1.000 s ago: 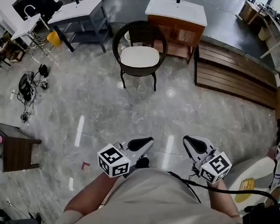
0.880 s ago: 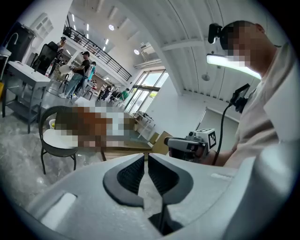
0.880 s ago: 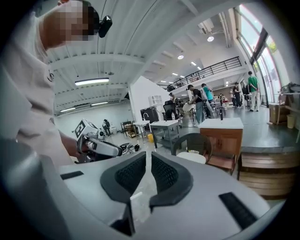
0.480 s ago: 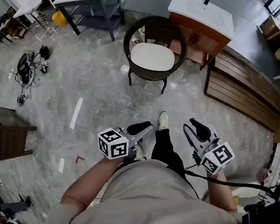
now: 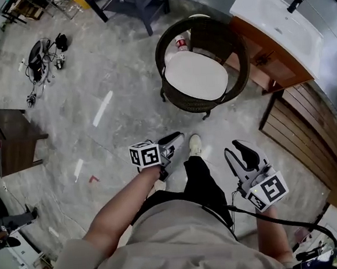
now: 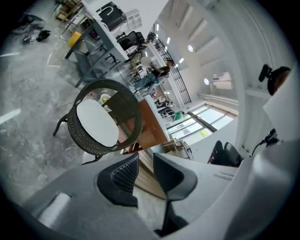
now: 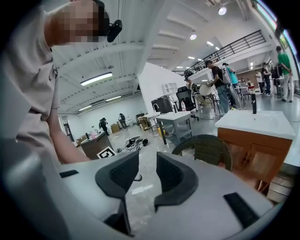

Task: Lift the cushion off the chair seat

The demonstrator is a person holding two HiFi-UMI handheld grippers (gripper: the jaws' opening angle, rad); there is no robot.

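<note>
Grey plastic with black ribbed pads: that is the left gripper (image 6: pixel 145 161). Its jaws are part-way apart and opening, with nothing between them but a strip of floor and wooden slats far beyond. The right gripper (image 7: pixel 147 164) is of the same build. Its jaws are spread wide and opening, and they too are empty, framing only bare floor.

In the head view both tools are held low in front of the person's body. The left gripper (image 5: pixel 176 138) is at the end of a bare forearm, with its marker cube (image 5: pixel 145 156) turned upward. The right gripper (image 5: pixel 240 150) is further out to the side.

Between the two, a black trouser leg ends in a white shoe (image 5: pixel 195 145), which is planted on the grey marble-patterned floor (image 5: pixel 94 79).

Ahead, well apart from both grippers, stands the round dark wicker chair (image 5: pixel 231 45). The flat white oval cushion (image 5: pixel 196 75) lies on its seat, untouched, and fills most of the ring of the frame.

The left gripper view shows the same white cushion (image 6: pixel 96 123) up and to the left of its jaws, not in line with them. The right gripper view catches only the chair's woven back (image 7: pixel 206 147).

Just behind the chair is a brown wooden vanity cabinet with a white basin top (image 5: pixel 276 29). A slatted wooden platform (image 5: pixel 307 120) runs beside it. Far off to the left a dark wooden side table (image 5: pixel 15 137) stands near a tangle of black cables and gear (image 5: pixel 37 57) (what the gear is cannot be made out).
</note>
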